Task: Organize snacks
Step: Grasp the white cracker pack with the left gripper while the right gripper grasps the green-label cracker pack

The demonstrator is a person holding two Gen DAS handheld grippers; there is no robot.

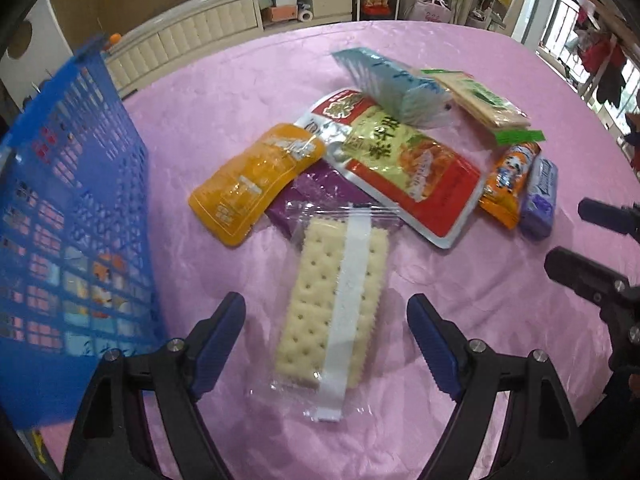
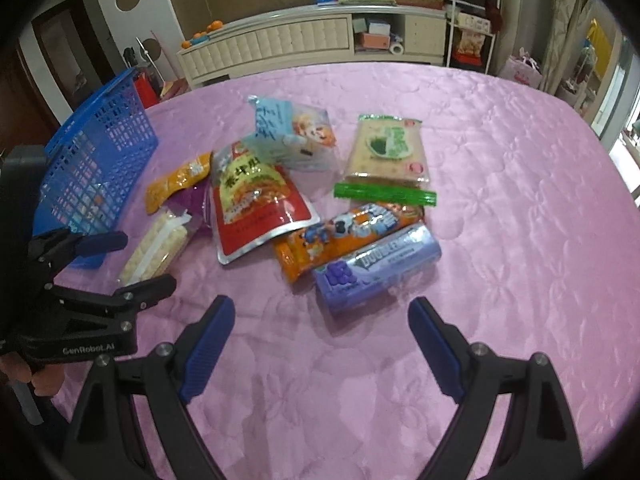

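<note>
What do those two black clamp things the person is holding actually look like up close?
Both are matte black plastic. The left gripper and right gripper each have two angled arms with silver screws and ribbed blue pads on their fingers. The left one's body carries white lettering, "GenRobot.AI".

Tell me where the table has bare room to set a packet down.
Bare pink cloth lies right of the purple pack and green-sealed crackers, and behind the pile. Crowded: between blue basket and red pouch.

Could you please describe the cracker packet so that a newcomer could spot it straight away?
On the pink tablecloth, right of the blue basket, lies a snack pile. The cracker packet is its nearest item, between the left gripper's open jaws: clear wrap, pale dotted crackers, white strip.
</note>
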